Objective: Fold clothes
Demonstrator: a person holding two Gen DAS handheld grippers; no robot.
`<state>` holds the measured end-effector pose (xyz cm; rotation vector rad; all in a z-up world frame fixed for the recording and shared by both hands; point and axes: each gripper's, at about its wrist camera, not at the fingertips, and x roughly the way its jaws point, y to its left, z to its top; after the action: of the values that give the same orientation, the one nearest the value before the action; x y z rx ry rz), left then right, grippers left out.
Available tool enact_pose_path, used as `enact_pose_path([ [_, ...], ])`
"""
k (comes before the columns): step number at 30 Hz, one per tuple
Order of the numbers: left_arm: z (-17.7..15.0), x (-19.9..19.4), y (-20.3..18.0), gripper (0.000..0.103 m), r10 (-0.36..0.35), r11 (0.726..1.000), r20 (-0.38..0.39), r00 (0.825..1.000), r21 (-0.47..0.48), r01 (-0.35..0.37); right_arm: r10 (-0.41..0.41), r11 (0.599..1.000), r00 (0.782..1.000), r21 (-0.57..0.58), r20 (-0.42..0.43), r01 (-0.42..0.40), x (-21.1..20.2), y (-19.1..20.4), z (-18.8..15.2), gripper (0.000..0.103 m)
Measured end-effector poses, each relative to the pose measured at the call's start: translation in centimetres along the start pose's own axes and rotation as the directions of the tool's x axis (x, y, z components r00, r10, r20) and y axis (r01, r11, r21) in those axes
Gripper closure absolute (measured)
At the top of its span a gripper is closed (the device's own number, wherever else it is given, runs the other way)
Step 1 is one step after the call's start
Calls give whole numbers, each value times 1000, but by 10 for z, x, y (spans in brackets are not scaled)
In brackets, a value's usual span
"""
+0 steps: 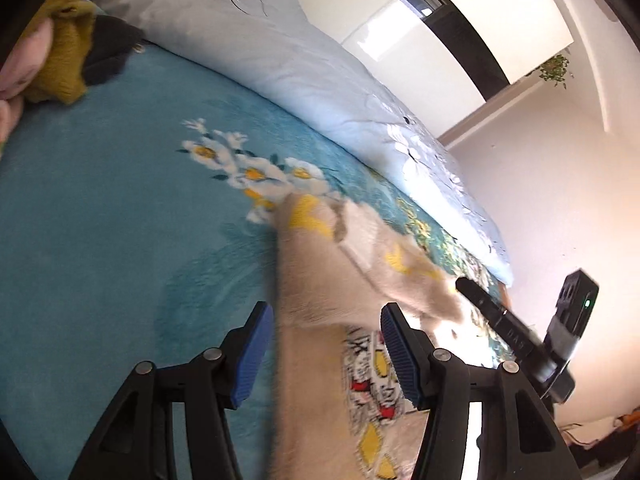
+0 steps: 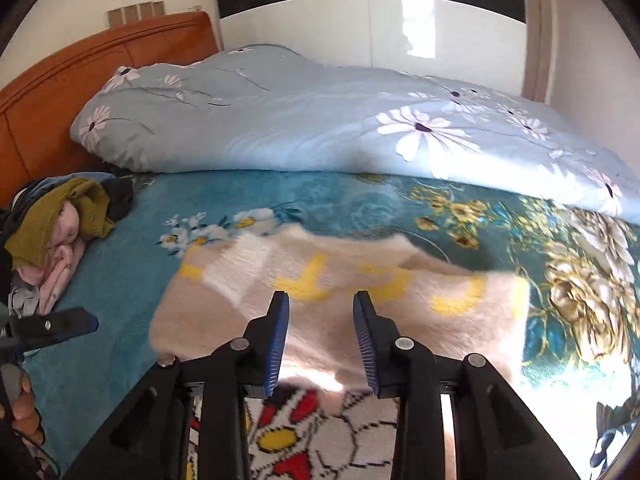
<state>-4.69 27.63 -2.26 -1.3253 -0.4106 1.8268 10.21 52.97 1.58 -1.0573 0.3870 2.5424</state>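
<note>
The left gripper has its jaws spread wide, with nothing held between its 2 blue pads. A beige fleece garment with yellow shapes and a red, white and black cartoon print passes through the gap between those jaws and runs ahead of them across the teal floral blanket; the cloth is motion-blurred, so whether it touches either pad cannot be told. Ahead and right of the left jaws, the right gripper's black finger shows at the garment's far end.

The right gripper also has its jaws apart, a moderate gap with nothing pinched. The beige garment lies spread on the blanket directly ahead of and beneath those jaws, its cartoon-print part just under the jaw bases. Far left of the right jaws, the left gripper's tip pokes in, well apart from the cloth edge. Ahead and left, a heap of clothes, mustard knit over pink, sits near the orange headboard. Beyond the garment, a pale blue flowered duvet lies bunched along the blanket's far side.
</note>
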Motion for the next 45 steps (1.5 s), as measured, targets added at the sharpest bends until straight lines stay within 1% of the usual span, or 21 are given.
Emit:
enact_pose_path([
  [2,14,29,-6,43,-18,999,-49,999,-34,17,-19,999,1000,31,0,19,-8,-20,-7,68],
  [6,35,74,-3,43,-18,993,-93,995,-119,7,-32,996,999,78,6,31,-22,-49,-22,67],
  [9,42,94,-1,43,-40,987,-93,995,-161,25,-32,992,999,118,10,31,-28,-68,-33,65],
  [13,47,115,-7,43,-16,990,-107,994,-141,1,-31,985,999,172,15,28,-35,-92,-46,65],
  [17,46,117,-8,45,-17,988,-73,997,-154,6,-10,975,1000,222,2,9,-34,-104,-55,65],
  [19,46,116,-9,55,-4,987,-59,998,-159,-5,-6,971,1000,239,-7,8,-33,-108,-58,65],
  [21,45,114,-9,94,7,986,-52,999,-165,-16,1,967,1000,256,-7,1,-33,-110,-60,65],
  [23,44,114,-12,93,25,986,-51,998,-161,-32,5,964,1000,267,-5,-4,-34,-111,-61,65],
  [25,42,109,-18,94,37,990,-36,999,-137,-42,3,965,1000,263,5,-4,-38,-111,-60,65],
  [26,41,101,-20,94,27,991,-18,999,-128,-29,2,965,1000,261,11,-5,-40,-111,-60,65],
  [28,37,77,-24,94,-20,993,32,999,-116,24,1,967,1000,254,29,-9,-47,-112,-59,65],
  [31,22,30,-24,94,-86,992,137,987,-84,98,-2,971,998,239,64,-13,-56,-112,-58,65],
  [32,16,19,-21,94,-82,992,159,984,-77,95,-6,972,997,233,71,-10,-57,-112,-57,65],
  [33,10,15,-17,94,-58,995,164,985,-65,70,-11,973,997,230,73,-6,-55,-111,-55,65],
  [35,2,23,-8,94,24,999,141,990,-43,-18,-1,970,998,241,68,-16,-49,-109,-51,65],
  [37,-2,41,10,94,66,996,89,994,-69,-60,40,968,997,245,63,-54,-40,-104,-46,65],
  [38,-4,48,21,94,67,993,67,995,-98,-60,55,970,997,235,59,-67,-35,-99,-43,65],
  [39,-6,53,31,94,53,991,59,997,-124,-45,58,973,997,220,50,-67,-29,-95,-42,65],
  [41,-10,53,41,93,18,988,72,997,-152,-7,39,982,999,187,17,-42,-16,-90,-40,65],
  [43,-9,53,40,92,27,991,66,997,-129,-19,22,982,999,187,-23,-17,-1,-91,-42,65],
  [45,-7,56,36,90,45,994,52,998,-105,-40,28,975,999,221,-46,-18,10,-97,-46,65],
])
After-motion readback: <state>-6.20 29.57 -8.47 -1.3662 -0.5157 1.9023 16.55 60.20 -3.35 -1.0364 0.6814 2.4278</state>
